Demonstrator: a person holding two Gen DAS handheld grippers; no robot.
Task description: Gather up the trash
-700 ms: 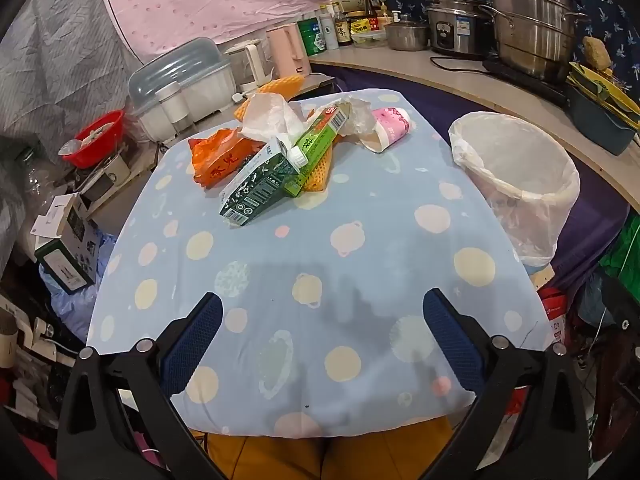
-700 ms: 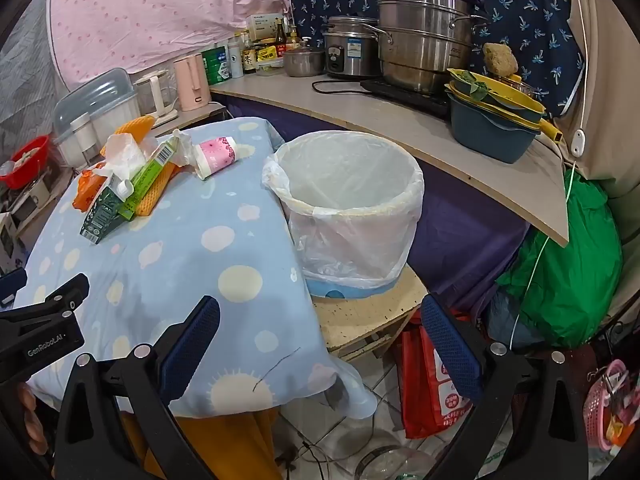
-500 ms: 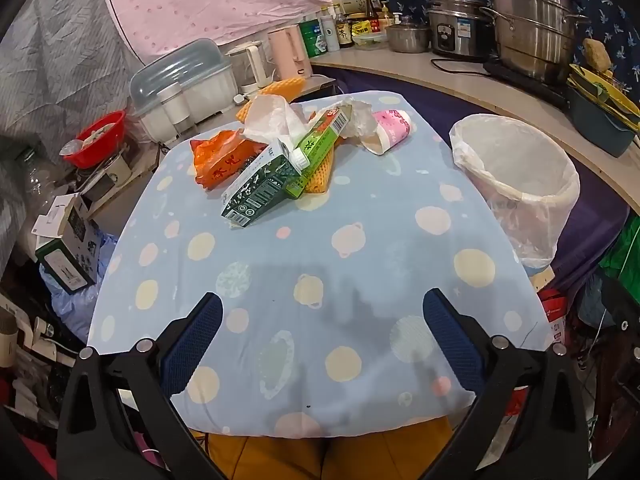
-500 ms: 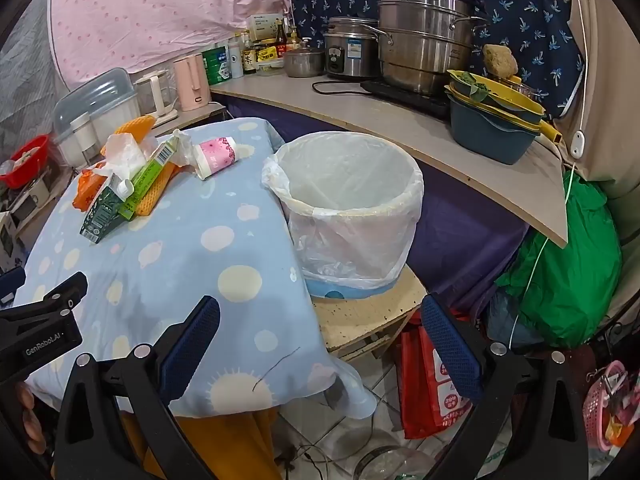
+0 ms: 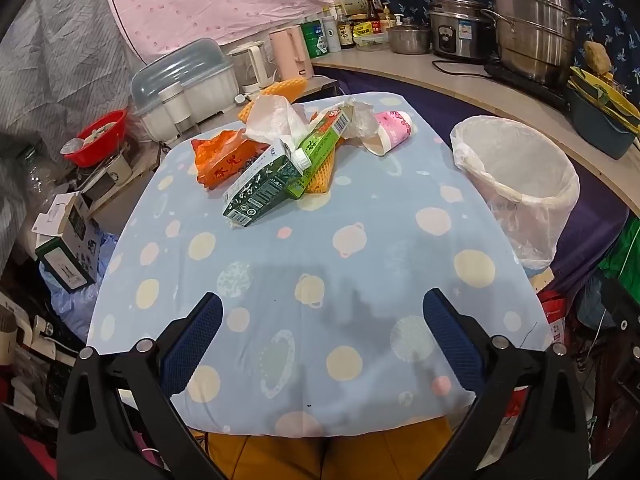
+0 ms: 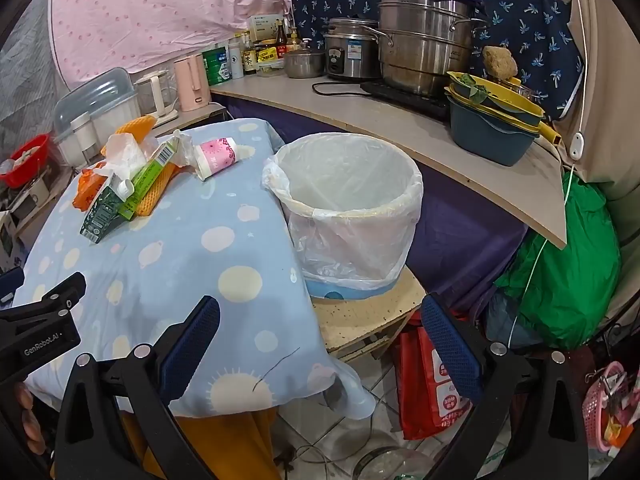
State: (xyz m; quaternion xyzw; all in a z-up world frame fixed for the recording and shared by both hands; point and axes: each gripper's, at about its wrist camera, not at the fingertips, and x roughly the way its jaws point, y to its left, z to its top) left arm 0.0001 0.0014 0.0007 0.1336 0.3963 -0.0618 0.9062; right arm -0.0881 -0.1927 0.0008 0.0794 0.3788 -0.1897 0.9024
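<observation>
**A:** Both grippers wide apart, nothing between the fingers. Left gripper (image 5: 322,330) hangs over the near end of the blue spotted tablecloth (image 5: 360,264); right gripper (image 6: 320,334) sits over the table's corner.

**B:** and the trash?

**A:** Piled at the far end of the table: green carton (image 5: 262,186), orange wrapper (image 5: 218,158), green box (image 5: 322,142), crumpled plastic bag (image 5: 272,118), pink cup (image 5: 394,132) on its side. Lined bin (image 6: 348,208) stands just beside the table, on a low stool (image 6: 360,320).

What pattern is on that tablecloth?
Pale blue tablecloth with pastel planets and dots; clearest in the left wrist view.
</observation>
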